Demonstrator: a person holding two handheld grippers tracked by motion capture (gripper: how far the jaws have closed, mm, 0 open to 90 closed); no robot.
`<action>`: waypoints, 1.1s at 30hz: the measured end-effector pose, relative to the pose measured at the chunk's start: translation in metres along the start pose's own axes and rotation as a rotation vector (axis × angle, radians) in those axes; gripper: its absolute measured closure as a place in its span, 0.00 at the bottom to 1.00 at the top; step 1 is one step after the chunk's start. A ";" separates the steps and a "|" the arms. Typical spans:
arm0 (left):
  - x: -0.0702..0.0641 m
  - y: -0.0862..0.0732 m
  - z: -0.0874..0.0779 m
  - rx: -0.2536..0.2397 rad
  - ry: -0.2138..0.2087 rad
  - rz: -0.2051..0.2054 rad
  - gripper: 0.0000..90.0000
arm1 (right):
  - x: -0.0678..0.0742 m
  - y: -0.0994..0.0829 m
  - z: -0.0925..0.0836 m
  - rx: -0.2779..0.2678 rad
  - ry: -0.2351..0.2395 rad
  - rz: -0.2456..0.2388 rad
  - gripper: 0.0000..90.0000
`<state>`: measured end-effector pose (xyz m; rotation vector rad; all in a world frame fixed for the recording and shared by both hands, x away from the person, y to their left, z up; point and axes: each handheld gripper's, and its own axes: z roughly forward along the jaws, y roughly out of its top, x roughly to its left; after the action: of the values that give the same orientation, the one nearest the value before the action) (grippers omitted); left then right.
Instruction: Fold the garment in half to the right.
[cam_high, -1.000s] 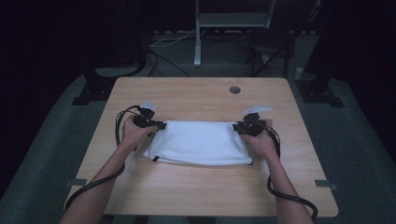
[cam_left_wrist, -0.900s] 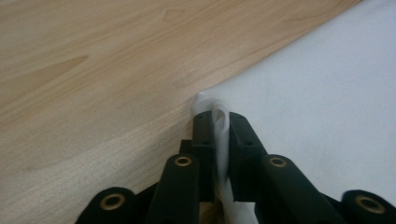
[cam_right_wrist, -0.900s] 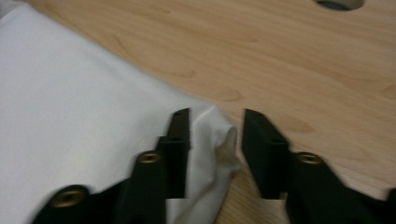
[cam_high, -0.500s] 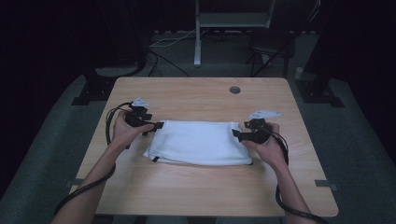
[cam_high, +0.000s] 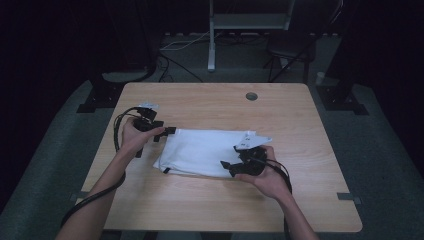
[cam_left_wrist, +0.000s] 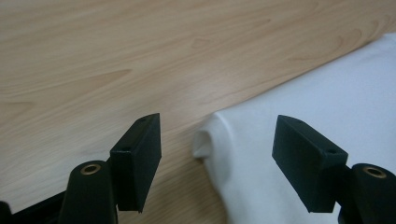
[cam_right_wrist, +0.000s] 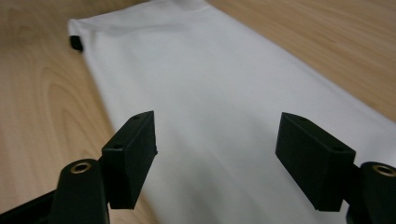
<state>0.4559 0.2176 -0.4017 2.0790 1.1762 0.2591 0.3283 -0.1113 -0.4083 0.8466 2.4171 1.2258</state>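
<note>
Black fingers: the left gripper has just been opening, wide, nothing between, at the cloth's far-left corner; the right gripper, also just opened, hovers empty over its near-right part.
White cloth: folded flat, mid-surface.
Handling: likely light, soft, limp.
Hold: pinch the folded corner.

I see the folded white cloth flat on the wooden table. My left gripper sits just beside its far left corner, jaws apart. My right gripper hovers over its near right edge, jaws apart, gripping nothing.
</note>
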 end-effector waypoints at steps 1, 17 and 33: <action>0.000 0.001 0.004 0.008 -0.001 -0.008 0.40 | 0.004 0.001 0.002 0.002 0.008 -0.008 0.31; -0.001 0.006 0.031 0.095 -0.021 -0.073 0.63 | 0.029 0.011 0.012 0.003 0.080 -0.065 0.31; -0.012 0.011 0.015 0.105 -0.054 -0.099 0.93 | 0.060 0.040 0.053 0.036 0.158 -0.139 0.31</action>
<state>0.4633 0.1967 -0.4031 2.0970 1.2801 0.0951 0.3231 -0.0221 -0.4070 0.5993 2.5801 1.2425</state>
